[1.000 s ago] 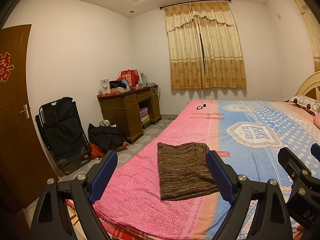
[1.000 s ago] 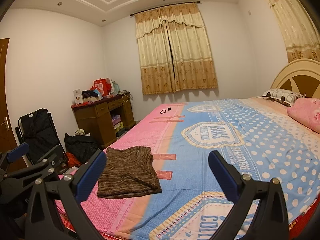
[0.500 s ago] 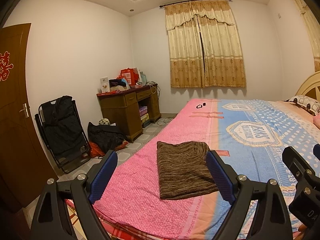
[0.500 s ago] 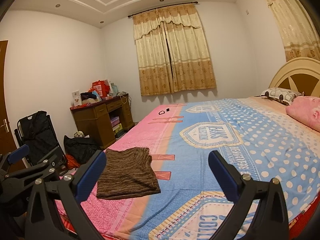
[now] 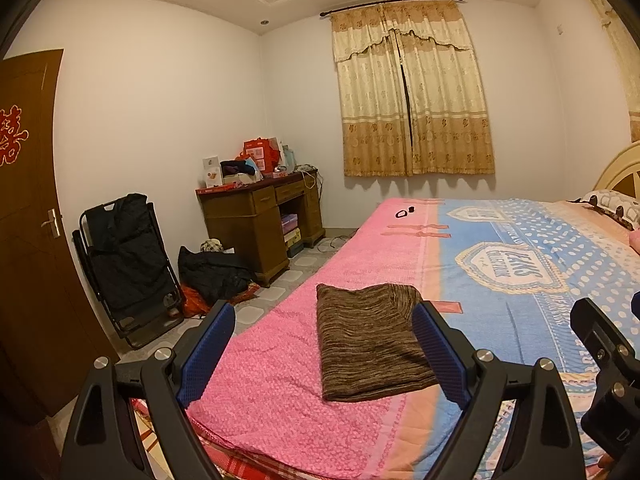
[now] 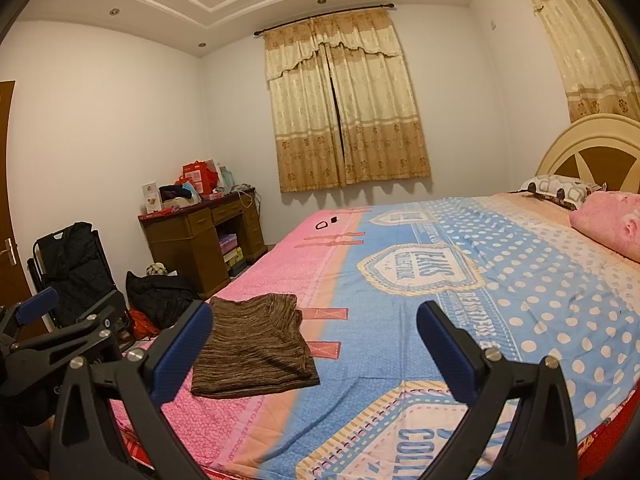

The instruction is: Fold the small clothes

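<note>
1. A folded brown striped knit garment [image 5: 370, 342] lies flat on the pink near strip of the pink-and-blue patterned bedspread [image 5: 500, 292], close to the bed's foot edge.
2. The left gripper [image 5: 322, 354] hangs above that edge with its blue-padded jaws spread wide and nothing held; the garment lies beyond them.
3. The right gripper [image 6: 316, 354] hangs over the bedspread to the right of the garment, jaws equally wide and holding nothing.
4. A brown wooden desk [image 5: 262, 222] stands left of the bed by the wall.

Open bedspread [image 6: 500, 288] right of the folded brown garment [image 6: 256, 344], pillows [image 6: 608, 220] at far headboard, floor clutter left.
</note>
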The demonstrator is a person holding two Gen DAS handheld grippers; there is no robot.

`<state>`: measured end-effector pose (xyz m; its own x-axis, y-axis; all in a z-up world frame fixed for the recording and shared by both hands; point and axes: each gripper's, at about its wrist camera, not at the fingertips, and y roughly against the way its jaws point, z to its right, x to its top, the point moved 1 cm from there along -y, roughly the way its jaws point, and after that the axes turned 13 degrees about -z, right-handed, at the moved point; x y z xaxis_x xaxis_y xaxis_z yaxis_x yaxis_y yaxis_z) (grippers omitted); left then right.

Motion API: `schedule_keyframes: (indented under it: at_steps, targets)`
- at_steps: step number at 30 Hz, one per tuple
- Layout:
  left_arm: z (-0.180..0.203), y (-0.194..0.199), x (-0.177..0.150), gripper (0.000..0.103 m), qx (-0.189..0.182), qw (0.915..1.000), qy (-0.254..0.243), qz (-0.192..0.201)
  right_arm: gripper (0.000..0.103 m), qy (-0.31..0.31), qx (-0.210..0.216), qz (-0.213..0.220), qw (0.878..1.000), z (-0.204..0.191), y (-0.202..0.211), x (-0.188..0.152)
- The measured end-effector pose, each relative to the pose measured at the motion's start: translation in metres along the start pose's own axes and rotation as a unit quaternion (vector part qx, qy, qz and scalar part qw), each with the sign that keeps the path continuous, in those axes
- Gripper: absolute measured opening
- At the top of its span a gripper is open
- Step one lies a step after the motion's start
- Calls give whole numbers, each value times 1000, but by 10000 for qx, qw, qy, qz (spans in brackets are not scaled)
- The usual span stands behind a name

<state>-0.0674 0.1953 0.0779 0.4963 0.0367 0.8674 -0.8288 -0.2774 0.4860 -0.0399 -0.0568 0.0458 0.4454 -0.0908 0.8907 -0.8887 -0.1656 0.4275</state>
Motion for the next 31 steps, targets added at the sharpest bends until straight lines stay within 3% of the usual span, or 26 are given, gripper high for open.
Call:
schedule_keyframes:
  at_steps: [3, 8, 11, 21, 31]
  targets:
    - [1, -3, -1, 91, -72, 10000, -23, -56, 103, -31, -20, 14, 10000, 0, 2, -3]
    - [-1, -13, -3, 91, -664, 9972, 10, -351, 103, -23, -18, 3, 10000, 1, 1, -2]
    - [-1, -19, -3, 91, -802, 9956, 38, -476, 103, -23, -25, 3, 10000, 0, 1, -2]
    - [-19, -33, -3, 91, -691, 9937, 595, -656, 103, -54, -38, -33, 10000, 1, 1, -4]
    - [-19, -33, -5, 91, -631, 9951, 477, -600, 103, -91, -65, -92, 9999, -5, -3, -4]
